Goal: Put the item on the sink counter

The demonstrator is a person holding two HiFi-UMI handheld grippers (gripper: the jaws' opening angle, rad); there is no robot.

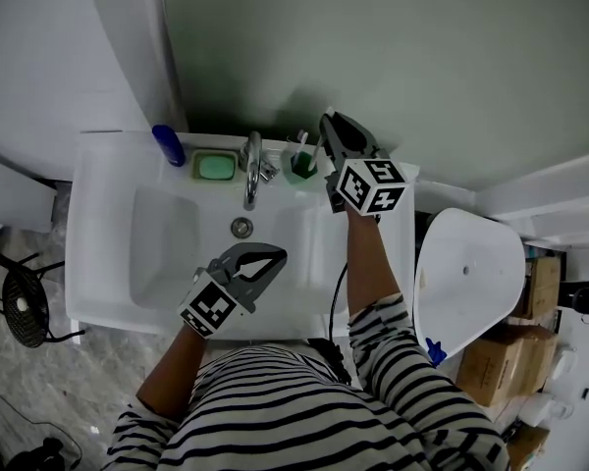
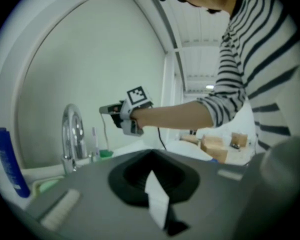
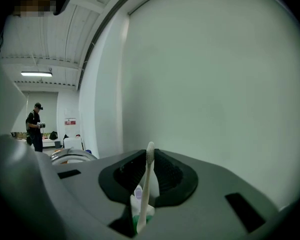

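A white toothbrush [image 3: 146,184] stands upright between the jaws of my right gripper [image 3: 150,154], which is shut on its handle. Directly below it is a green cup [image 3: 140,225]. In the head view the right gripper [image 1: 326,122] hangs over the back right of the white sink counter [image 1: 98,165]. There the toothbrush [image 1: 316,153] reaches down toward the green cup [image 1: 299,168]. My left gripper [image 1: 278,255] hovers over the front of the basin, its tips together and nothing in them. The left gripper view looks along the left gripper [image 2: 152,159] toward the right gripper [image 2: 104,110].
A chrome faucet [image 1: 251,165] rises at the back centre of the basin. Left of it sit a soap dish with green soap [image 1: 215,167] and a blue bottle [image 1: 169,145]. A white toilet lid [image 1: 468,283] and cardboard boxes [image 1: 491,361] are to the right of the sink.
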